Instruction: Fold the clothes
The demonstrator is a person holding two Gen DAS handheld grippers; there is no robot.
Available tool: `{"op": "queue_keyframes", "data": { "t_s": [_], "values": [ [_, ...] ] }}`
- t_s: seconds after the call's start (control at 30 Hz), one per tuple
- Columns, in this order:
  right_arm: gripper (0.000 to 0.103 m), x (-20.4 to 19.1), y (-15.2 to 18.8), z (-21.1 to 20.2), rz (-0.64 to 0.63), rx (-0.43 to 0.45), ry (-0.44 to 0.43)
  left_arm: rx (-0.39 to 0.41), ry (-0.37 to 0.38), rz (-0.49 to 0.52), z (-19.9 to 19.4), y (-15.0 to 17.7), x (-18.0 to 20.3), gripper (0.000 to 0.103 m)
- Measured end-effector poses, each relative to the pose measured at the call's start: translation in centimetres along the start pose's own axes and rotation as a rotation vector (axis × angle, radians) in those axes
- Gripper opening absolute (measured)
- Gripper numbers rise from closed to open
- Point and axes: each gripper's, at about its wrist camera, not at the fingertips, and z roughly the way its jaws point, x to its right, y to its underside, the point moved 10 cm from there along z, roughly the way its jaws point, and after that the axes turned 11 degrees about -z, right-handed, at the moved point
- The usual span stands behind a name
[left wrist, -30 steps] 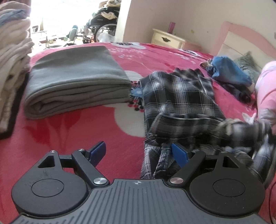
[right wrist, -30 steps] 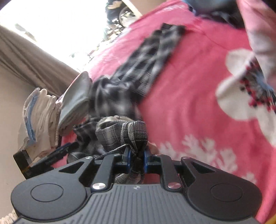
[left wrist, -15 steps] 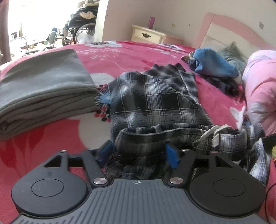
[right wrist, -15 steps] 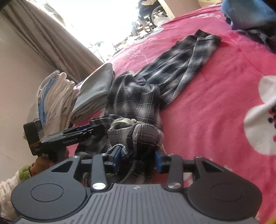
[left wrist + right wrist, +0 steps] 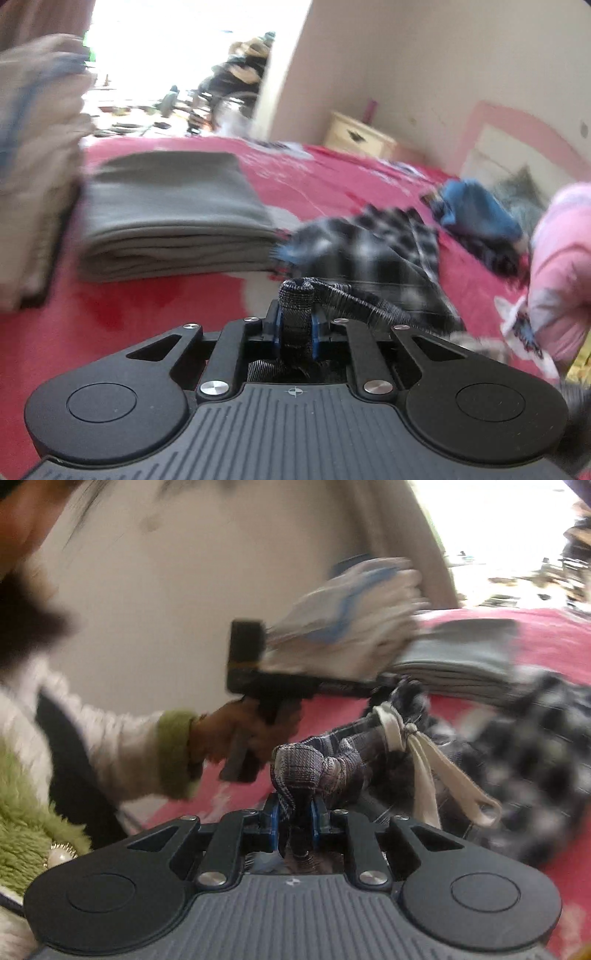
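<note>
The left gripper (image 5: 294,325) and right gripper (image 5: 294,814) each pinch a bunched fold of the plaid trousers (image 5: 373,258), which trail onto the red bed (image 5: 147,295) beside 1 folded grey blanket (image 5: 173,218).

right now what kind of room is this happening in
Most likely a bedroom in a home. The clothes lie on a bed with a red floral blanket, a pink headboard stands at its far end, and a cream nightstand sits against the wall beside it.
</note>
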Motion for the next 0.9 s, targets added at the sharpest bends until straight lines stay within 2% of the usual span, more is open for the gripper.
{"op": "queue_keyframes", "data": {
  "t_s": [0.17, 0.3, 0.5, 0.67, 0.8, 0.87, 0.9],
  "values": [
    [0.019, -5.3, -0.7, 3.7, -0.115, -0.056, -0.192, 0.051, -0.095, -0.028, -5.9, 0.2, -3.8, 0.012],
    [0.018, -8.1, -2.4, 6.7, -0.160, -0.073, -0.319, 0.076, -0.173, -0.062, -9.9, 1.0, -6.7, 0.012],
    [0.018, -12.1, -5.0, 10.8, -0.225, -0.098, -0.511, 0.171, -0.286, -0.157, -15.3, 0.5, -10.9, 0.011],
    [0.018, -15.4, -10.8, 16.8, -0.301, -0.126, -0.627, 0.282, -0.379, -0.198, -19.9, -3.0, -15.9, 0.011],
    [0.018, -17.8, -12.6, 22.8, -0.383, -0.111, -0.575, 0.365, -0.462, -0.219, -23.2, -6.3, -21.0, 0.011],
    [0.019, -18.5, -11.5, 26.5, -0.395, -0.120, -0.508, 0.349, -0.499, -0.227, -23.7, -6.6, -23.9, 0.013],
    [0.022, -18.7, -10.6, 28.3, -0.407, -0.126, -0.470, 0.311, -0.518, -0.238, -23.6, -6.1, -25.4, 0.016]
  ]
}}
